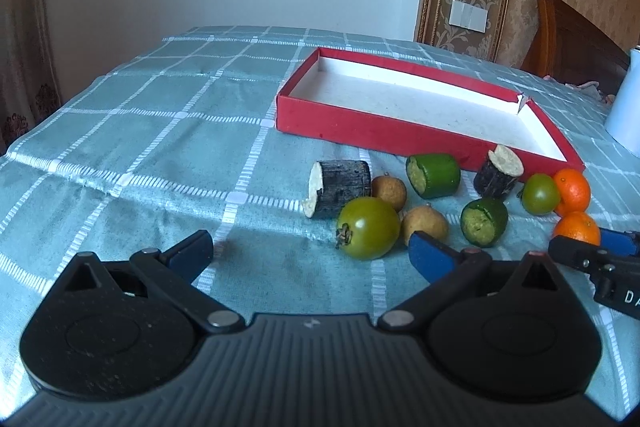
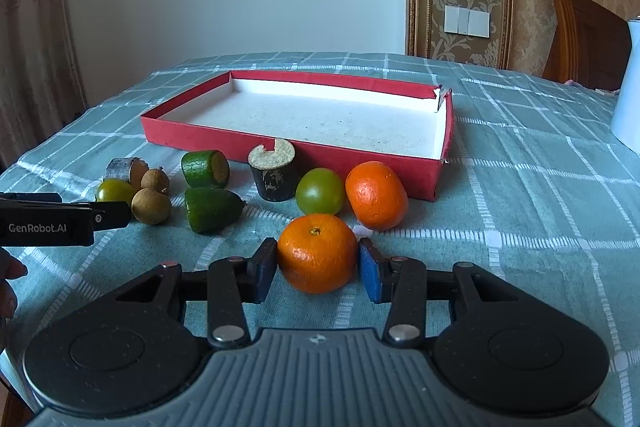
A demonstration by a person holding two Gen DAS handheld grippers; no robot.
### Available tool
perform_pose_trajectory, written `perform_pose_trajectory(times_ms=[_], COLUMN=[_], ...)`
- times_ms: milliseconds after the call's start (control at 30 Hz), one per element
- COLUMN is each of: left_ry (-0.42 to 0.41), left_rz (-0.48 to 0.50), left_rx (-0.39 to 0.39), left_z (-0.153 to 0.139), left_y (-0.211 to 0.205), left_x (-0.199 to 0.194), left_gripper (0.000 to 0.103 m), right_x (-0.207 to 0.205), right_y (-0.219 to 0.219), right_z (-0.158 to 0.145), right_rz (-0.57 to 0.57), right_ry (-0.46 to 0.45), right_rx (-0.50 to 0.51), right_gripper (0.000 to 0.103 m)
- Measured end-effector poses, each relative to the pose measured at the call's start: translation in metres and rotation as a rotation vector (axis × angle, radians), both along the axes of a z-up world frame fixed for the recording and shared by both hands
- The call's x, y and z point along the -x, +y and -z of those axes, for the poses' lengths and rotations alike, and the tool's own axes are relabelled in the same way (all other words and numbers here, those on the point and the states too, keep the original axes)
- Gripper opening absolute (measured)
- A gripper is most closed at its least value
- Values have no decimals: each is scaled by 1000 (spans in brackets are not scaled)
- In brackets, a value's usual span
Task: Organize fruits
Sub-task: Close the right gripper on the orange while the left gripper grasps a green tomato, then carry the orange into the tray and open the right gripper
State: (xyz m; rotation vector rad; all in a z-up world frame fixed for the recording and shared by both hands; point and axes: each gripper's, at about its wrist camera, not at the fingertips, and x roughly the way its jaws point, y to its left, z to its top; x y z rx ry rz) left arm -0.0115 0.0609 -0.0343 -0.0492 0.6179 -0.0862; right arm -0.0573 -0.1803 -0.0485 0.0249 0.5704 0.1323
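Observation:
An empty red box lies on the checked tablecloth. In front of it lie fruits: two tangerines, green tomatoes, longans, green and dark cut pieces. My right gripper has its pads on both sides of the near tangerine, which rests on the cloth. A second tangerine lies behind it. My left gripper is open and empty, just in front of a large green tomato. The right gripper's finger shows by a tangerine in the left wrist view.
A white jug stands at the right edge of the table. A wooden chair is behind it. The table's left edge drops off near a curtain. The left gripper's body shows at the left of the right wrist view.

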Motion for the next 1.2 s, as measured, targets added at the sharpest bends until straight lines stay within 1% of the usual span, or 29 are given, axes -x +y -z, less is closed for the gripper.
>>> perform_pose_trajectory(times_ms=[67, 133, 267, 367, 433, 500, 600, 800, 967, 1100, 1200], left_ry=[-12, -18, -35, -45, -59, -65, -71, -97, -100, -111, -108], left_rz=[-15, 0, 32, 71, 98, 111, 156, 166, 178, 183, 198], left_rx=[2, -2, -25, -50, -50, -49, -26, -41, -19, -8, 31], left_z=[0, -1, 0, 4, 4, 4, 4, 7, 7, 8, 9], left_y=[0, -2, -8, -14, -15, -16, -17, -22, -17, -16, -10], left_x=[1, 1, 4, 6, 8, 9, 9, 5, 5, 5, 5], left_gripper=[100, 89, 79, 68, 58, 54, 31, 30, 30, 30, 30], right_x=[0, 1, 2, 4, 4, 4, 4, 6, 7, 8, 3], right_y=[-1, 0, 0, 0, 0, -1, -2, -3, -4, -8, -11], right_z=[0, 0, -1, -2, -3, -3, -3, -3, -5, -16, -27], right_rz=[2, 2, 4, 4, 5, 8, 10, 18, 18, 22, 33], right_ry=[-1, -3, -10, -15, -18, -16, -14, -19, -30, -65, -102], right_rx=[-5, -2, 0, 4, 7, 3, -1, -4, 9, 11, 25], right_gripper=[43, 43, 43, 43, 43, 43, 43, 43, 43, 43, 43])
